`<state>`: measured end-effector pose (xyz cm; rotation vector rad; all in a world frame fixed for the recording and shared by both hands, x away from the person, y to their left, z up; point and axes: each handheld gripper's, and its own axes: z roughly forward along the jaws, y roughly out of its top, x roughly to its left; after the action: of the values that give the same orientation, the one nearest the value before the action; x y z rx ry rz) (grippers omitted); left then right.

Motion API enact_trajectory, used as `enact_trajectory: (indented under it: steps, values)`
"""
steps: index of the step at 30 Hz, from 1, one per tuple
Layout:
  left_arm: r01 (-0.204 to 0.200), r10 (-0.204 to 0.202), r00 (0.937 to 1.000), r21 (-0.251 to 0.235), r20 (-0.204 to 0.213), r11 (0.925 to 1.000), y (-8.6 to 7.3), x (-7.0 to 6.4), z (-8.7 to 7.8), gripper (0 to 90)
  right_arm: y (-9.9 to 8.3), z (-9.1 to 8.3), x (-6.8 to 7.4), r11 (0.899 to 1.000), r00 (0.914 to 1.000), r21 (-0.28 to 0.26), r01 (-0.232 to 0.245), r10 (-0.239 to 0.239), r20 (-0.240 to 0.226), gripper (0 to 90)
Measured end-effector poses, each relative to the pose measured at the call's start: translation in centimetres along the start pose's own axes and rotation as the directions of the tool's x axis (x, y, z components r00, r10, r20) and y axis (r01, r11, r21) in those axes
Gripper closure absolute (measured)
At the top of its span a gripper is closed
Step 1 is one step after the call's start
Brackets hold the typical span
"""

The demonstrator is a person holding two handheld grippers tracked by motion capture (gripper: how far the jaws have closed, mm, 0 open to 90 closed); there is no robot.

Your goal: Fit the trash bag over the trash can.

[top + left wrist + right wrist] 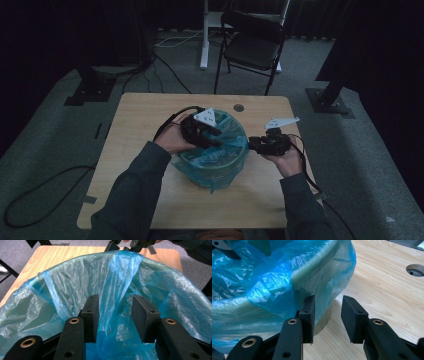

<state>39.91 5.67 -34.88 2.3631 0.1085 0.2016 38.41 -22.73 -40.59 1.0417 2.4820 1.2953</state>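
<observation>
At mid-table stands the bin (212, 175), its blue liner bag (75, 287) draped over the rim and, judging by the loose folds, not yet fully seated. Your left gripper (113, 315) reaches inside the bin, jaws parted around a hanging pleat of film without pinching it; your right gripper (327, 318) waits released just beside the outer wall on the wooden table (387, 277). Next, probably, close on the film and draw it over the rim.

Your high view is dim and murky, its surroundings nearly black. Your two gripper views are brighter and sharp; soft glare sits on the blue bag (75, 282), and shadows are faint.
</observation>
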Motion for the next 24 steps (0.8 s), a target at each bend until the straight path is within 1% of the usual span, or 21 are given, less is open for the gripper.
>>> enact_trajectory:
  steps: [2,3,6,8,9,12,14,16,17,18,19,24]
  values:
    - [0.002,-0.002,0.9998,0.003,-0.018,1.0,0.3,0.2,0.1,57.9,0.0,0.0,0.0,1.0,1.0,-0.001,0.002,-0.002,-0.001,63.3]
    - [0.006,-0.006,0.9998,0.0,-0.02,1.0,0.3,0.3,0.1,57.9,0.0,0.0,0.0,1.0,1.0,0.0,0.002,-0.002,-0.001,63.2]
    - [0.004,-0.004,0.9998,-0.003,-0.018,1.0,0.6,0.3,0.1,57.9,0.0,0.1,0.0,1.0,1.0,0.001,0.003,-0.003,-0.001,63.2]
    - [0.003,-0.003,0.9999,0.001,-0.01,1.0,0.9,0.3,0.4,56.7,0.0,0.1,0.0,1.0,1.0,0.002,0.002,-0.002,-0.002,63.1]
    - [-0.002,0.002,1.0,0.014,-0.001,0.9999,1.2,0.1,1.1,56.2,0.0,0.1,0.0,1.0,1.0,0.003,0.002,-0.002,-0.002,63.1]
    - [-0.008,0.007,0.9999,0.044,0.008,0.999,1.4,0.1,2.1,56.2,0.0,0.1,0.0,1.0,1.0,0.003,0.002,-0.002,-0.002,63.1]
    - [-0.006,0.006,1.0,0.052,0.008,0.9986,1.5,0.1,2.3,56.2,-0.1,0.0,0.0,1.0,1.0,0.002,0.003,-0.003,-0.002,63.0]
    - [0.004,-0.004,1.0,0.098,0.003,0.9952,1.6,0.2,3.1,56.3,-0.1,0.0,-0.1,1.0,1.0,-0.001,-0.001,0.001,-0.003,63.0]
    - [0.002,-0.002,1.0,0.109,0.005,0.994,1.6,0.2,3.2,56.3,-0.1,0.0,-0.1,1.0,1.0,-0.001,-0.001,0.001,-0.002,63.0]
    - [0.002,-0.002,1.0,0.109,0.005,0.994,1.6,0.2,3.2,56.3,-0.1,0.0,-0.1,1.0,1.0,-0.001,-0.001,0.001,-0.002,63.0]
    - [0.006,-0.006,1.0,0.127,-0.001,0.9919,1.6,0.2,3.4,56.3,-0.1,0.0,-0.1,1.0,1.0,-0.001,-0.001,0.001,-0.003,63.0]
    - [0.005,-0.004,1.0,0.141,-0.008,0.99,1.6,0.2,3.7,56.6,-0.1,0.0,-0.1,1.0,1.0,0.001,-0.001,0.001,-0.003,63.0]
